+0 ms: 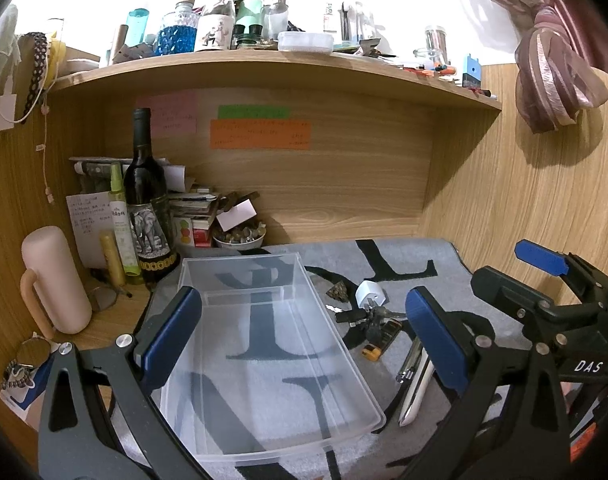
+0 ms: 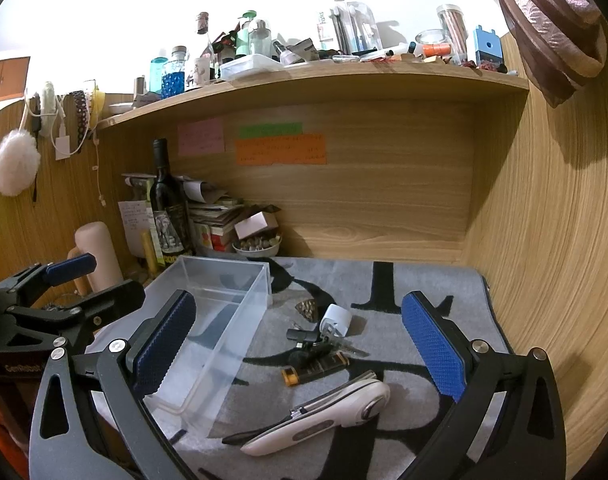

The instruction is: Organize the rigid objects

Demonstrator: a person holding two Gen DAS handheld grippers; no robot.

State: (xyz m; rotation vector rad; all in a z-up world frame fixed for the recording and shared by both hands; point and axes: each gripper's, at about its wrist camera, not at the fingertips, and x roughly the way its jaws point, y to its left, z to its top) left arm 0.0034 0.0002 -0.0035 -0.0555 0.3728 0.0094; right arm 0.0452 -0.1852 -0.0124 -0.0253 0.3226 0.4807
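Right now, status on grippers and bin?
Left gripper and right gripper open, holding nothing. Clear bin empty. Remote, keys loose on mat.

Our left gripper (image 1: 304, 340) has two dark grey, flat arms with teardrop cut-outs, each joined by silver round screws to a black link that carries a blue pad. Those blue fingers (image 1: 171, 328) look smooth-faced from this side. Our right gripper (image 2: 297, 348) is built the same way: grey arms, silver screws, black links, but its blue pads (image 2: 432, 348) show a fine knurled, diamond-grid texture. On its black body we read white lettering "DAS" in the left wrist view, and on the left gripper's body we read "GenRobot" in the right wrist view.
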